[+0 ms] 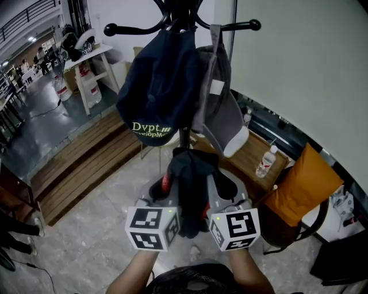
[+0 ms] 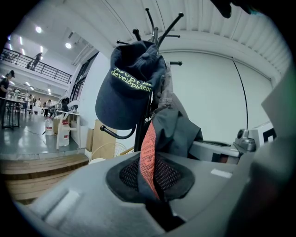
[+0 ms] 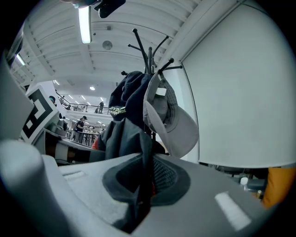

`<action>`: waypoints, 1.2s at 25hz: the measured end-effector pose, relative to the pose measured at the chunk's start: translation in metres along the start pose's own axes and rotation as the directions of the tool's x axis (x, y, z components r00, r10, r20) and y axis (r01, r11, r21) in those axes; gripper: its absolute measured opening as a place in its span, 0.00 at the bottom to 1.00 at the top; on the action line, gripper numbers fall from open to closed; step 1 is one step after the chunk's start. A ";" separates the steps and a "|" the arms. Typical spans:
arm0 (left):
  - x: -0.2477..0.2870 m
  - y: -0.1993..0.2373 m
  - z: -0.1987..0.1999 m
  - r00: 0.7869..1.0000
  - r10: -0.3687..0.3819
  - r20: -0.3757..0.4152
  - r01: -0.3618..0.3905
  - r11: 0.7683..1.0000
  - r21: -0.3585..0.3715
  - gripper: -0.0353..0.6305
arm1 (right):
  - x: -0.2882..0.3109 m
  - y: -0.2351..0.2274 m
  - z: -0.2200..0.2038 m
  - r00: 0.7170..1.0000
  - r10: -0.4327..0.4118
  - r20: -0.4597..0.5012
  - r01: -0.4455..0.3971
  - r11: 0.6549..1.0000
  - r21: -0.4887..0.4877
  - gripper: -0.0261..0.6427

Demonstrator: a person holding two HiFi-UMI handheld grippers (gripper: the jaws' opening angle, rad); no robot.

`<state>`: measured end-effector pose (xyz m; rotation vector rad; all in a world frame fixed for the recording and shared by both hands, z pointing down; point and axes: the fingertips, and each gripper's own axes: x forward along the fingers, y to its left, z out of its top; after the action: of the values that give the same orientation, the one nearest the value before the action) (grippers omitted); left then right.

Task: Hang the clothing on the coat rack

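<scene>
The dark garment [image 1: 190, 178], with a red strip [image 2: 148, 155] along one edge, is bunched up between the two tools, in front of the coat rack [image 1: 183, 17] and below its hooks. The left tool [image 2: 155, 190] is clamped on the red-edged fold. The right tool [image 3: 142, 187] is clamped on a dark fold just beside it. The tools are side by side. A navy cap [image 1: 158, 86] and a grey cap [image 1: 221, 109] hang on the rack above.

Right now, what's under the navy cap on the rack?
Below the navy cap, the coat rack's pole shows, with the dark garment held up beneath it. The hook carrying the cap is covered.
</scene>
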<state>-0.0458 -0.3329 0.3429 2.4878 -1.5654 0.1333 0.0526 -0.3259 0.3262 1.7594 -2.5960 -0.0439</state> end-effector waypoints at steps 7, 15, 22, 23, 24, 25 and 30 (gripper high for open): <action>0.011 0.006 0.001 1.000 0.014 -0.002 -0.014 1.000 -0.004 0.11 | 0.011 -0.004 -0.002 1.000 0.012 -0.001 -0.012 1.000 0.002 0.07; 0.022 0.011 -0.003 1.000 0.028 -0.012 -0.028 1.000 -0.003 0.11 | 0.022 -0.006 -0.009 1.000 0.025 -0.004 -0.025 1.000 0.009 0.07; 0.028 0.017 -0.004 0.999 0.035 -0.016 -0.035 0.999 0.000 0.11 | 0.031 -0.005 -0.012 0.999 0.037 -0.003 -0.037 0.999 0.018 0.07; 0.029 0.018 -0.004 0.999 0.036 -0.017 -0.036 0.999 0.001 0.11 | 0.033 -0.005 -0.013 0.999 0.037 -0.003 -0.037 0.999 0.019 0.07; 0.031 0.019 -0.004 0.999 0.035 -0.019 -0.035 0.999 0.001 0.11 | 0.034 -0.005 -0.014 0.999 0.036 -0.004 -0.036 0.999 0.020 0.07; 0.032 0.020 -0.005 0.999 0.035 -0.020 -0.035 0.999 0.001 0.11 | 0.036 -0.005 -0.014 0.999 0.036 -0.005 -0.036 0.999 0.020 0.07; 0.037 0.023 -0.007 0.999 0.034 -0.024 -0.034 0.999 0.005 0.11 | 0.042 -0.006 -0.018 0.999 0.038 -0.015 -0.038 0.999 0.023 0.07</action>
<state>-0.0503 -0.3736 0.3592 2.4552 -1.5999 0.1713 0.0426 -0.3678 0.3439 1.7100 -2.6283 -0.0009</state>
